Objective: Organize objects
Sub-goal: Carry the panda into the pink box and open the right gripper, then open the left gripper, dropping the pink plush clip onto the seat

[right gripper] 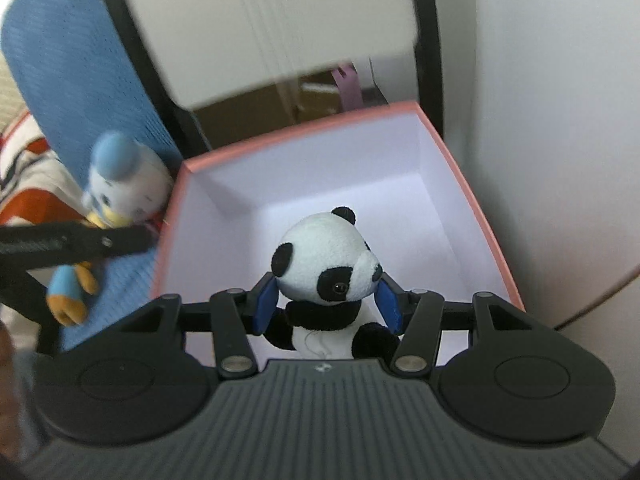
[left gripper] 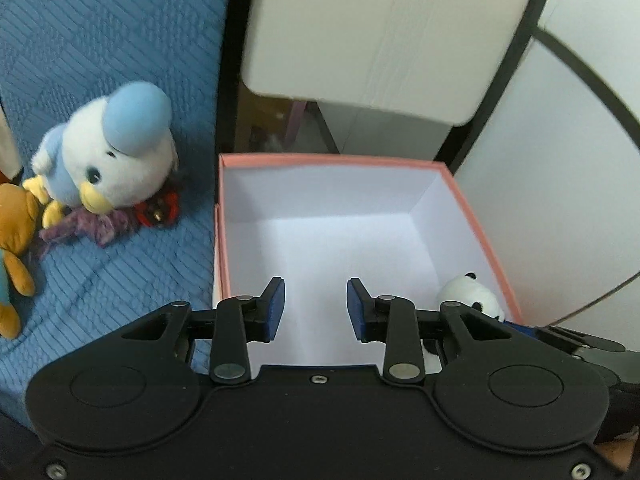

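Right gripper point(right gripper: 327, 308): your blue pads are clamped on the panda plush point(right gripper: 326, 264), squeezing it at the neck just under the head, so the head stands clear above the fingers and the body hangs below.
Panda plush, place: you hold it over the near part of the pink box point(right gripper: 476, 196), inside the rim line, above the white floor; it looks ready to be let go there.
Left gripper point(left gripper: 315, 307): your jaws stand apart with nothing between them, hanging over the near-left part of the same box; free for the next toy, I judge.
Box: its inside shows bare white floor, apart from the panda held over it.
Beyond the box: the blue-capped duck plush point(left gripper: 116, 152) lies on the blue quilt point(left gripper: 100, 40) with an orange plush point(left gripper: 16, 220), beside the box's left wall.
Left view only: the purple and red bits under the duck.
Right view only: the grip on the panda; the left view shows just its head at the box's corner.
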